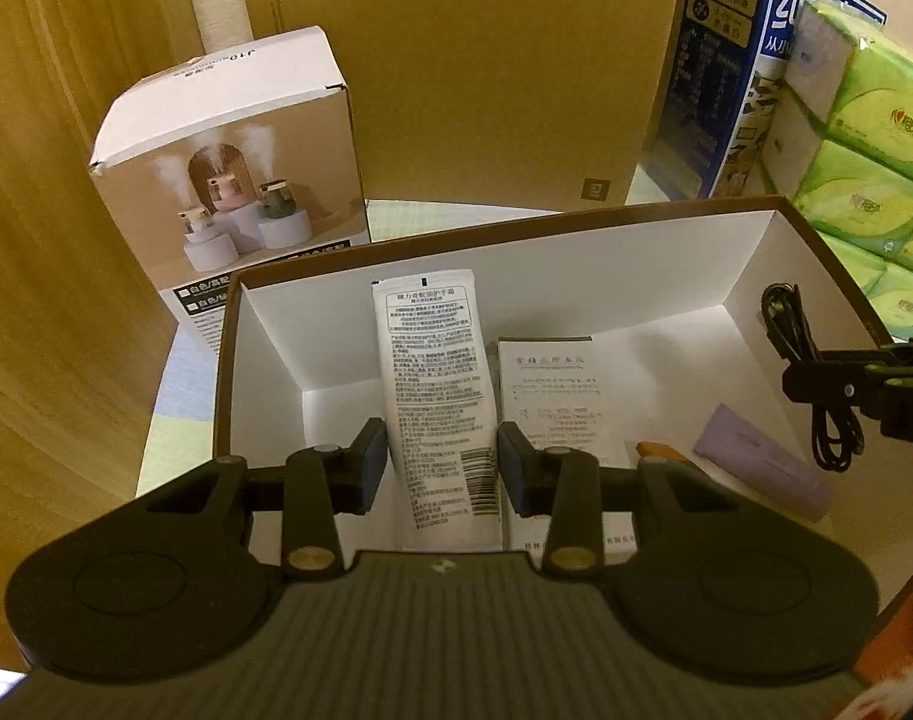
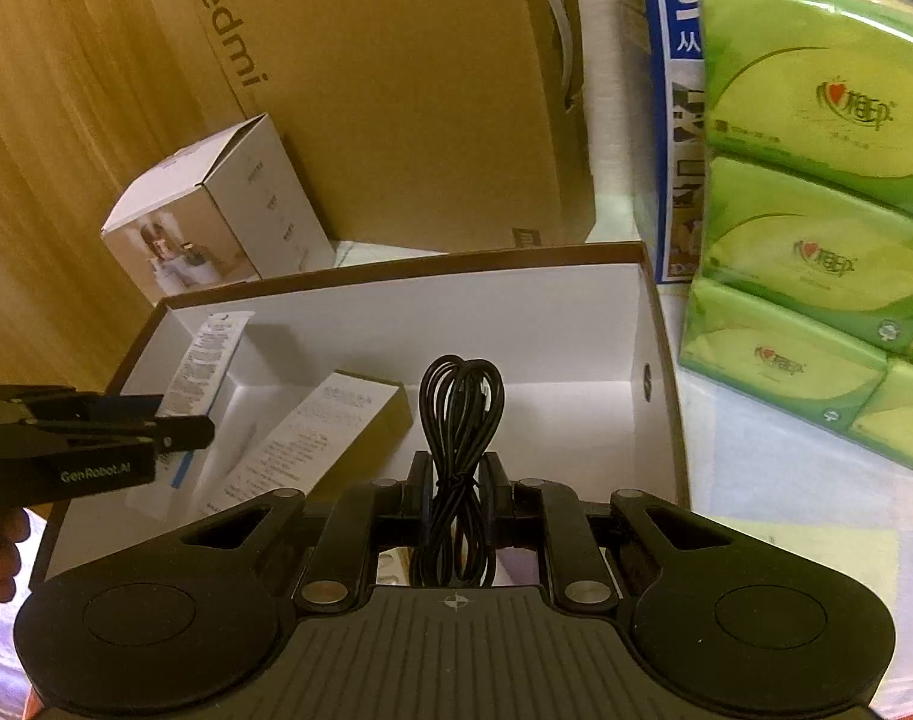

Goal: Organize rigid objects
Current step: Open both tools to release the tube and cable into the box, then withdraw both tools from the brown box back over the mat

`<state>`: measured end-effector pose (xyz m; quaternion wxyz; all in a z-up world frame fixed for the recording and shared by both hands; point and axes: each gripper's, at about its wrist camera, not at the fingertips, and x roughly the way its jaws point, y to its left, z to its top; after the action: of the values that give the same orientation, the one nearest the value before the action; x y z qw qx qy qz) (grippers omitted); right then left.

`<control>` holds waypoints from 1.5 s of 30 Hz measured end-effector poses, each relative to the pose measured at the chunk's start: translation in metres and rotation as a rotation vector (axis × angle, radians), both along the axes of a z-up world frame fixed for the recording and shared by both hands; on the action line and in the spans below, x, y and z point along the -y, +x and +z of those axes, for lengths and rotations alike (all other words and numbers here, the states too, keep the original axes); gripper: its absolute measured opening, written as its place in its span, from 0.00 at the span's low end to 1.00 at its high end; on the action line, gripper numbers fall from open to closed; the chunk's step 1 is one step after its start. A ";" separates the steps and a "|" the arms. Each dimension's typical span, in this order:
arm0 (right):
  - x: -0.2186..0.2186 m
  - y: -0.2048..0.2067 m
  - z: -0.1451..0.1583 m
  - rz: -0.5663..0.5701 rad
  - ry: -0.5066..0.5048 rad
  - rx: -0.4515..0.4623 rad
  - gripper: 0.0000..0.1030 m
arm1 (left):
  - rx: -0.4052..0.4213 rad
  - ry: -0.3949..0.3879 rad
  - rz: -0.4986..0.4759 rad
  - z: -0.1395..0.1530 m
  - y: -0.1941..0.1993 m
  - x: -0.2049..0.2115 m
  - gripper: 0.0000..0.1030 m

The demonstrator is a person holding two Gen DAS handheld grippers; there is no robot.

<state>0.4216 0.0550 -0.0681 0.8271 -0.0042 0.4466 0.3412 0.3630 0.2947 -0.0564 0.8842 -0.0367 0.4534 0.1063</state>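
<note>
An open brown box with a white inside point(image 1: 516, 264) point(image 2: 396, 312) stands on the table. My left gripper point(image 1: 443, 468) is shut on a white hand-cream tube point(image 1: 435, 396) and holds it upright inside the box's left part; the tube also shows in the right wrist view point(image 2: 207, 354). My right gripper point(image 2: 456, 492) is shut on a coiled black cable point(image 2: 459, 414) over the box's right part; the cable also shows in the left wrist view point(image 1: 798, 348). A white carton with printed text point(image 1: 549, 396) point(image 2: 330, 426) and a lilac flat pack point(image 1: 762, 462) lie in the box.
A white humidifier carton point(image 1: 228, 180) point(image 2: 216, 210) stands behind the box at the left. A large brown Redmi carton point(image 1: 486, 60) point(image 2: 396, 90) stands at the back. A blue milk carton point(image 1: 732, 60) and stacked green tissue packs point(image 2: 816, 210) stand at the right.
</note>
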 end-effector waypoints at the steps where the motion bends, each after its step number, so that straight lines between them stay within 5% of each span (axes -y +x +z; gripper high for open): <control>1: -0.002 0.001 0.000 0.000 0.001 -0.001 0.12 | 0.000 -0.004 0.001 -0.001 0.001 -0.001 0.35; 15: -0.004 0.001 0.011 -0.037 0.058 0.012 0.14 | 0.026 -0.008 0.005 0.010 -0.009 -0.001 0.41; 20: 0.006 -0.014 0.015 -0.032 0.062 0.017 0.46 | 0.037 -0.025 0.010 0.017 -0.024 0.003 0.43; 22: 0.010 -0.021 0.017 -0.031 0.071 0.027 0.50 | 0.043 -0.033 0.011 0.020 -0.030 0.005 0.44; 45: 0.055 -0.089 0.052 -0.066 0.129 0.055 0.61 | 0.108 -0.060 0.004 0.061 -0.100 0.045 0.46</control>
<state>0.3328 -0.0004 -0.0165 0.8484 0.0545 0.4006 0.3417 0.2632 0.2500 0.0050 0.9056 -0.0697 0.4080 0.0921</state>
